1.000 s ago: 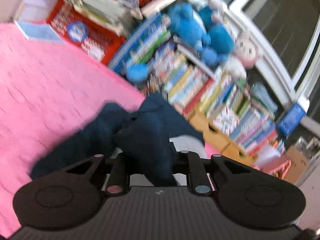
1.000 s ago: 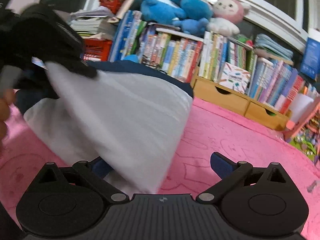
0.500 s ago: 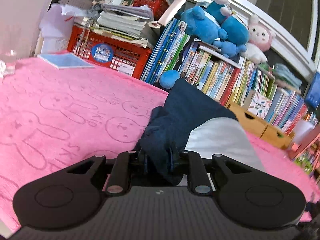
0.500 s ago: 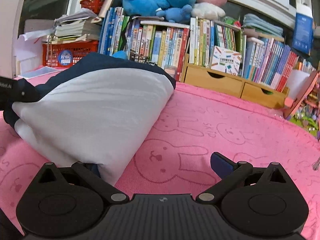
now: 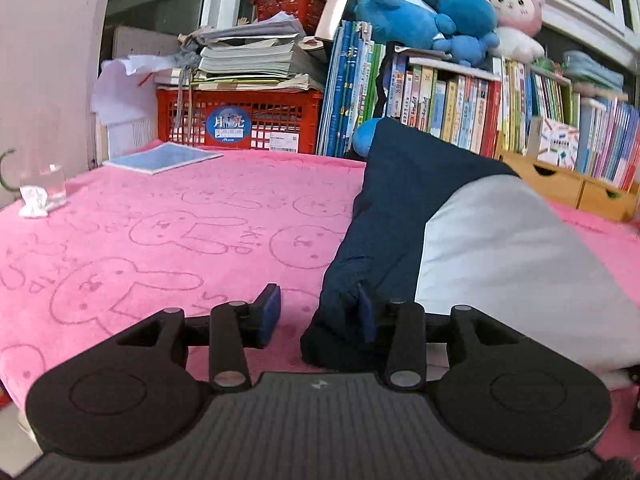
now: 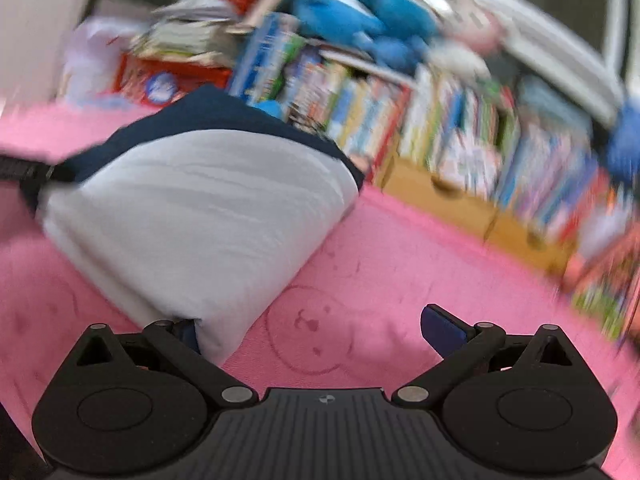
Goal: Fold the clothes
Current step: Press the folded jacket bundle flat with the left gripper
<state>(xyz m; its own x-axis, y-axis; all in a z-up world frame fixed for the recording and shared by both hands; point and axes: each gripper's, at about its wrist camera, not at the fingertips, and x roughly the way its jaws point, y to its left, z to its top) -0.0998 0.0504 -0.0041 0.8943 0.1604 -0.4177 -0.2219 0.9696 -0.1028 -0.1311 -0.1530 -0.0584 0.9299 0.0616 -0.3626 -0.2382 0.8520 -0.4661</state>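
Note:
A folded navy and white garment [image 5: 472, 240] lies on the pink rabbit-print cloth [image 5: 180, 232]. My left gripper [image 5: 320, 312] is open at the garment's near left corner; its right pad touches the navy fold and its left pad stands over bare cloth. In the blurred right wrist view the garment [image 6: 200, 216] lies to the left. My right gripper [image 6: 316, 328] is open wide at the garment's near right corner; the white corner rests against its left finger [image 6: 188, 332].
A red crate [image 5: 240, 120] with stacked papers, rows of books [image 5: 460, 104], plush toys [image 5: 432, 8] and wooden drawers [image 5: 568, 184] line the back. A blue booklet [image 5: 164, 158] and a glass [image 5: 44, 180] with crumpled tissue sit at the left.
My left gripper has opened and let go of the navy fold, and the garment has settled flat on the cloth. My right gripper is swinging, which blurs its view.

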